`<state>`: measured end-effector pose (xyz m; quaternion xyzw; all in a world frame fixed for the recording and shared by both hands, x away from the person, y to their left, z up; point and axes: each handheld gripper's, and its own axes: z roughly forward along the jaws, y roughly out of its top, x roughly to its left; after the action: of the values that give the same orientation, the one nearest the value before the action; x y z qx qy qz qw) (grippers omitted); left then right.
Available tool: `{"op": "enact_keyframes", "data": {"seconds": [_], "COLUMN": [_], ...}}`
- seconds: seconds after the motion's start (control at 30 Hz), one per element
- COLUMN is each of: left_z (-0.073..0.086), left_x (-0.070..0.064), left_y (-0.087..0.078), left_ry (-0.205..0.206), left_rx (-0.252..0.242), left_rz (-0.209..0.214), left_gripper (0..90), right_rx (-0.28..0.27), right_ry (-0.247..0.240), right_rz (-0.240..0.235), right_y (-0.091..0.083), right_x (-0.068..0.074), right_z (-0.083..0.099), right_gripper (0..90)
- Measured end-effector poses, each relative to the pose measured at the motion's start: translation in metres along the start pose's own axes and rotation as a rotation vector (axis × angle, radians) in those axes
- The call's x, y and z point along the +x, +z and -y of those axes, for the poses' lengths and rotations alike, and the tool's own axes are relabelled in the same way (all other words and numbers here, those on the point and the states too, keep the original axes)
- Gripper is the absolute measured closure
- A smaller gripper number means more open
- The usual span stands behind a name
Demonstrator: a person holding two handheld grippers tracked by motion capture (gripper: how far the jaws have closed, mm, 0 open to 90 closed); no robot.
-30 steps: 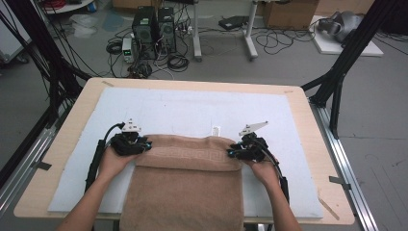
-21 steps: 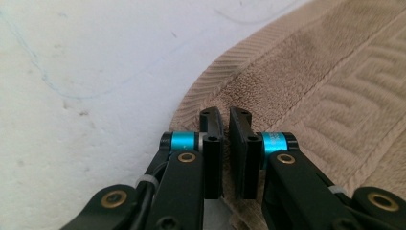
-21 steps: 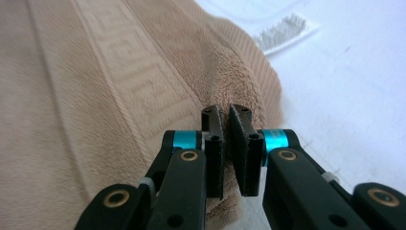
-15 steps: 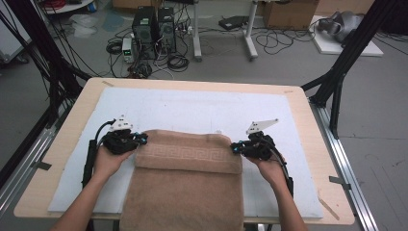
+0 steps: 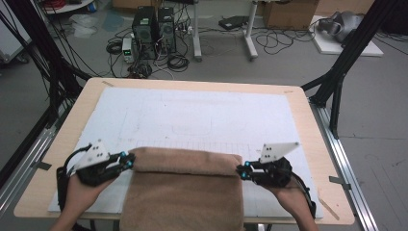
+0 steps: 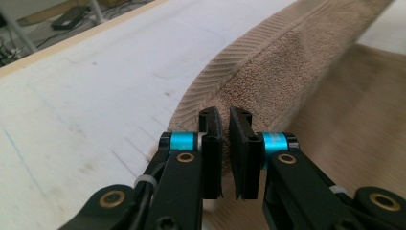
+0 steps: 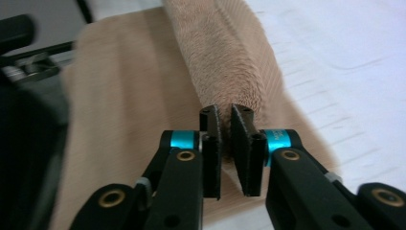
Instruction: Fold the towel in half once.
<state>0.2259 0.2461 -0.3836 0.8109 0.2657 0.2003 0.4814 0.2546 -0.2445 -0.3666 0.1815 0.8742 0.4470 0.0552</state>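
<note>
Brown towel (image 5: 185,192) at the near edge of the bench (image 5: 308,110), roughly 6 o'clock in the high view, its near part hanging off the front edge, far edge folded back into a thick roll running 9 to 3 o'clock. Left gripper (image 5: 129,160) at the roll's 9 o'clock end, held in the person's left hand (image 5: 82,190); right gripper (image 5: 241,172) at the 3 o'clock end, in the right hand (image 5: 288,192). In the left gripper view the left gripper's fingers (image 6: 211,143) stand narrow, a thin slit between the pads, tips right at the ribbed hem of the towel (image 6: 268,81); cannot tell if cloth sits inside the slit. In the right gripper view the right gripper's fingers (image 7: 210,143) are likewise nearly closed, tips against the end of the towel roll (image 7: 225,62), which runs away toward 12 o'clock; pinch not confirmable. White mat (image 5: 192,113) covers the bench beyond the towel, faint pencil outlines on it. Further, at 12 o'clock past the bench, floor with computer towers (image 5: 154,26) and loose cables (image 5: 284,38).
</note>
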Motion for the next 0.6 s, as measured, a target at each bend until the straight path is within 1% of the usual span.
{"op": "enact_keyframes", "data": {"seconds": [0.03, 0.07, 0.1, 0.13, 0.17, 0.27, 0.33, 0.4, 0.43, 0.5, 0.53, 0.6], "left_z": [0.004, 0.01, 0.012, 0.012, 0.011, 0.005, 0.003, 0.003, 0.003, 0.006, 0.007, 0.009], "left_x": [-0.005, -0.009, -0.011, -0.012, -0.01, -0.004, 0.002, 0.009, 0.012, 0.02, 0.024, 0.032], "left_y": [-0.004, -0.011, -0.016, -0.019, -0.021, -0.02, -0.012, 0.001, 0.009, 0.024, 0.032, 0.046], "left_ry": [-0.006, -0.008, -0.012, -0.012, 0.0, 0.003, 0.011, 0.003, 0.0, -0.024, -0.03, -0.051], "left_rx": [-0.002, 0.0, -0.003, -0.004, 0.005, 0.008, 0.015, 0.031, 0.039, 0.057, 0.063, 0.085], "left_rz": [0.005, 0.012, 0.015, 0.016, 0.013, -0.002, -0.004, -0.003, -0.012, -0.013, -0.016, -0.036], "left_gripper": [78.1, 74.2, 69.1, 66.3, 65.7, 61.4, 59.8, 57.6, 56.7, 54.7, 54.3, 53.7], "right_rx": [-0.007, -0.013, -0.027, -0.033, -0.039, -0.04, -0.023, -0.01, 0.0, 0.008, 0.009, 0.018], "right_ry": [-0.002, 0.002, 0.018, 0.03, 0.039, 0.077, 0.092, 0.105, 0.11, 0.115, 0.127, 0.13], "right_rz": [-0.006, -0.01, -0.013, -0.004, 0.007, 0.051, 0.074, 0.086, 0.098, 0.118, 0.127, 0.147], "right_y": [-0.003, -0.005, -0.009, -0.011, -0.012, -0.01, -0.002, 0.007, 0.011, 0.019, 0.022, 0.029], "right_x": [0.005, 0.006, 0.007, 0.006, 0.002, -0.011, -0.019, -0.027, -0.03, -0.037, -0.041, -0.048], "right_z": [0.004, 0.007, 0.011, 0.013, 0.014, 0.016, 0.017, 0.019, 0.019, 0.019, 0.02, 0.02], "right_gripper": [76.3, 74.0, 72.3, 71.0, 69.8, 63.7, 61.0, 58.0, 56.4, 53.2, 52.4, 49.8]}}
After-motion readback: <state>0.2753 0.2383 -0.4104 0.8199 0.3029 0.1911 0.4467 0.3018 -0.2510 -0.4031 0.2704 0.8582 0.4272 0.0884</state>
